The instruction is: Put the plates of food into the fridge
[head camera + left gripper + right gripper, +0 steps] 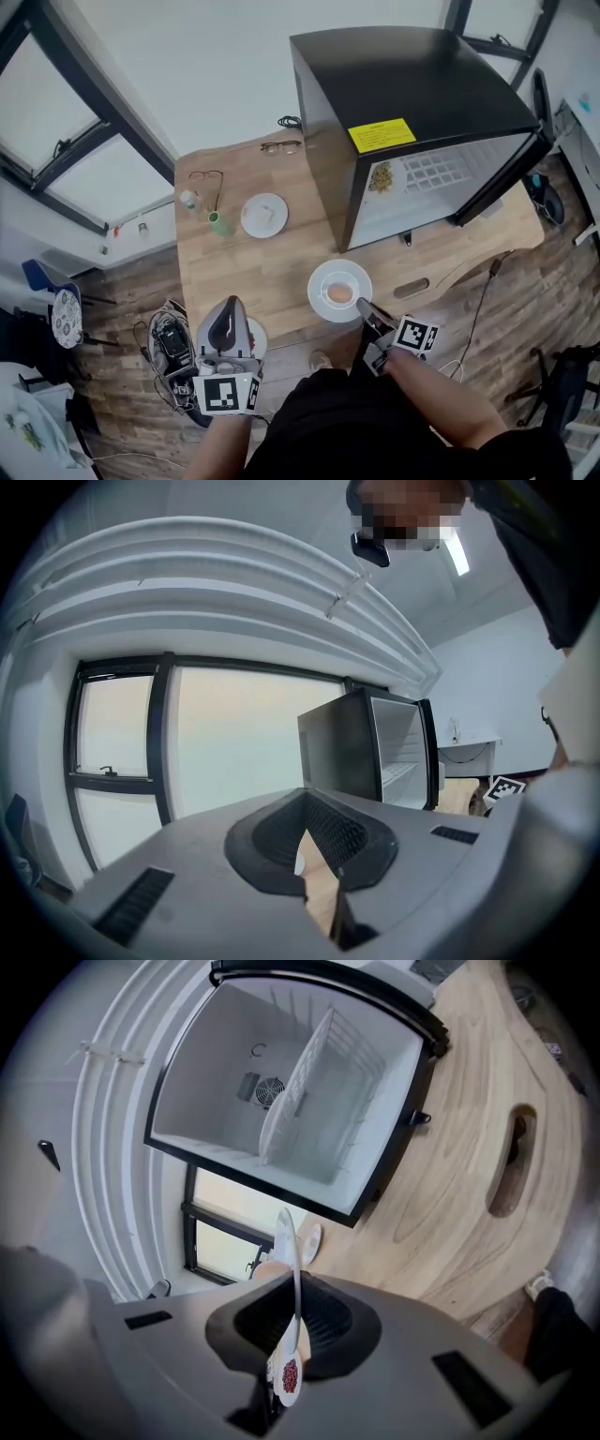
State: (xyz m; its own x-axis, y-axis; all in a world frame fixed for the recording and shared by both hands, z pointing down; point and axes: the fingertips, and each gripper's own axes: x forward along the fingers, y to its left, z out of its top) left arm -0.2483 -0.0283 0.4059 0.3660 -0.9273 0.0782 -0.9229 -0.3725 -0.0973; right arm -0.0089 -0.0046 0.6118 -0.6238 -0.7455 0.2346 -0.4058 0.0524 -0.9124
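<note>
Plates first: we see the white round plate carrying an orange-pink lump of food, gripped by its near rim in our right gripper, whose jaws are clamped tight on that rim; in the right gripper view the plate stands edge-on between them. It is held over the light wooden table, in front of the black mini fridge, which stands open on a white interior with a wire shelf. A second white plate with pale food lies on the table left of the fridge, just beside a small green cup. Our left gripper hovers at the table's near edge, its jaws a little apart, with only wood showing in the gap
</note>
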